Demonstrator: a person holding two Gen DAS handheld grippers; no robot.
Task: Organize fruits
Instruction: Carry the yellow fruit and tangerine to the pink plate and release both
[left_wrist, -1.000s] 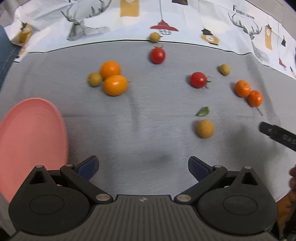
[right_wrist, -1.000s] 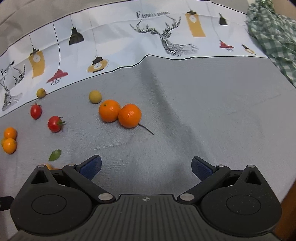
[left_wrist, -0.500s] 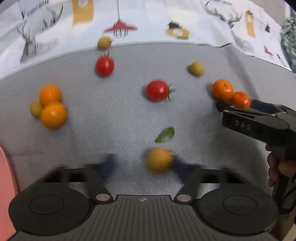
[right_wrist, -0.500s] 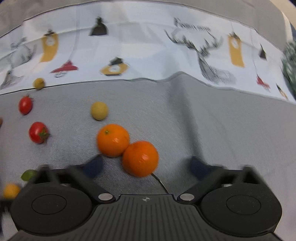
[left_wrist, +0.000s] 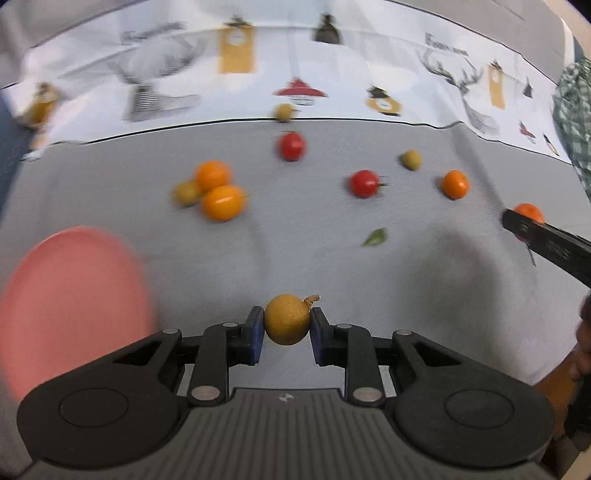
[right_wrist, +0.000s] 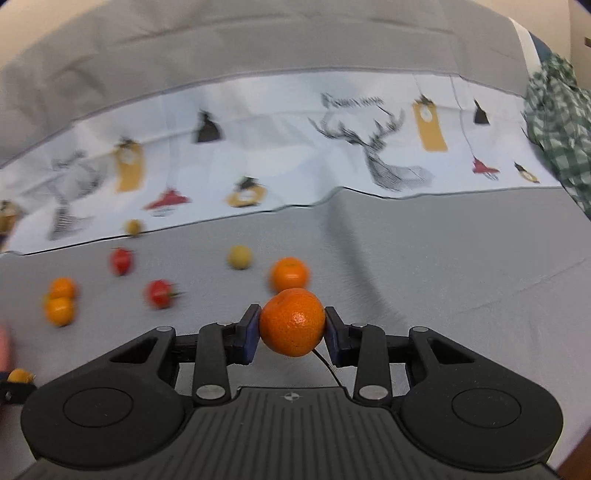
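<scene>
The jaws of the left gripper (left_wrist: 287, 328) are clamped on a small yellow-brown fruit (left_wrist: 287, 319), those of the right gripper (right_wrist: 291, 330) are closing on a mandarin (right_wrist: 291, 322), both held clear of the desk (left_wrist: 314, 254), presumably for sorting onto the pink plate (left_wrist: 70, 306).

Both grippers — left gripper (left_wrist: 287, 332) and right gripper (right_wrist: 291, 334) — share ribbed grey bodies, black linkages with silver screws, blue pads.

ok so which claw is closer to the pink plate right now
Left. The left claw, shut on a yellow-brown fruit, hangs just beside the pink plate. The right claw, closing on an orange, is off at the far side of the cloth.
</scene>
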